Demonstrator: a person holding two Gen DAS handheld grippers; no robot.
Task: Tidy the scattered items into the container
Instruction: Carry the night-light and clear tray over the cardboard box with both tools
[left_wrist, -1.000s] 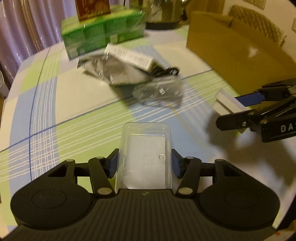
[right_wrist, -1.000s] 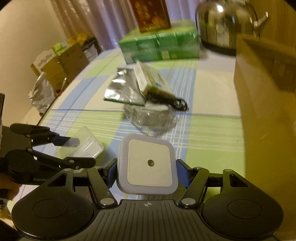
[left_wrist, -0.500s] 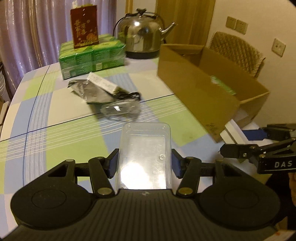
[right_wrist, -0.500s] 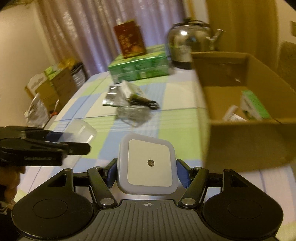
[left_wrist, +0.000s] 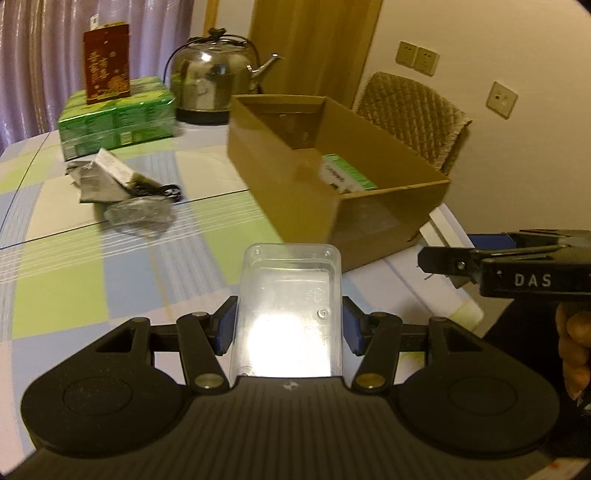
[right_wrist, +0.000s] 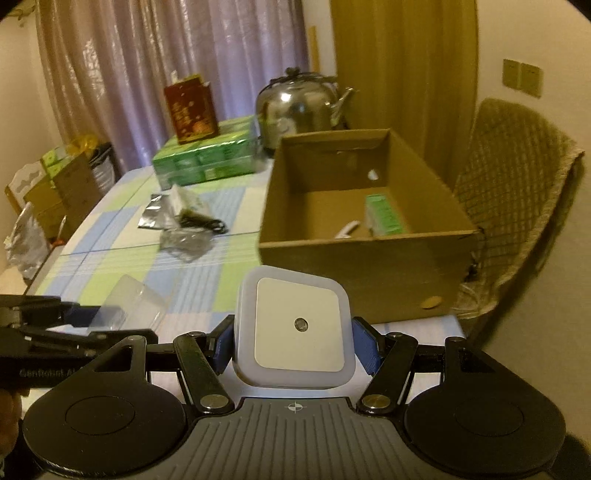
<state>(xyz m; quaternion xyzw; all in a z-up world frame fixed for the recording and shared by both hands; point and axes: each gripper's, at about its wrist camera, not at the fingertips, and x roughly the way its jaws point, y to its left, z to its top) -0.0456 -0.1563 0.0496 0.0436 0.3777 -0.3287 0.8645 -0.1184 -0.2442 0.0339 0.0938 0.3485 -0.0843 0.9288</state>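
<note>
My left gripper (left_wrist: 290, 326) is shut on a clear plastic case (left_wrist: 290, 291), held in the air above the near part of the table. My right gripper (right_wrist: 295, 343) is shut on a white square night light (right_wrist: 295, 326), in front of the open cardboard box (right_wrist: 365, 254). The box (left_wrist: 295, 195) holds a green packet (right_wrist: 384, 214) and a white item (right_wrist: 347, 229). A silver foil pouch (left_wrist: 98, 184), a small white carton (left_wrist: 112, 168), a black cable (left_wrist: 162, 190) and a crumpled clear bag (left_wrist: 138, 214) lie in a heap on the table, left of the box.
A green multipack (left_wrist: 116, 123) with a dark red carton (left_wrist: 107, 62) on it and a steel kettle (left_wrist: 216, 79) stand at the table's far end. A wicker chair (right_wrist: 517, 192) stands right of the box. Cartons and bags (right_wrist: 55, 184) sit on the floor at left.
Both grippers have risen from near the tabletop and now look down on the box, whose inside has come into view. Each keeps hold of its item.
</note>
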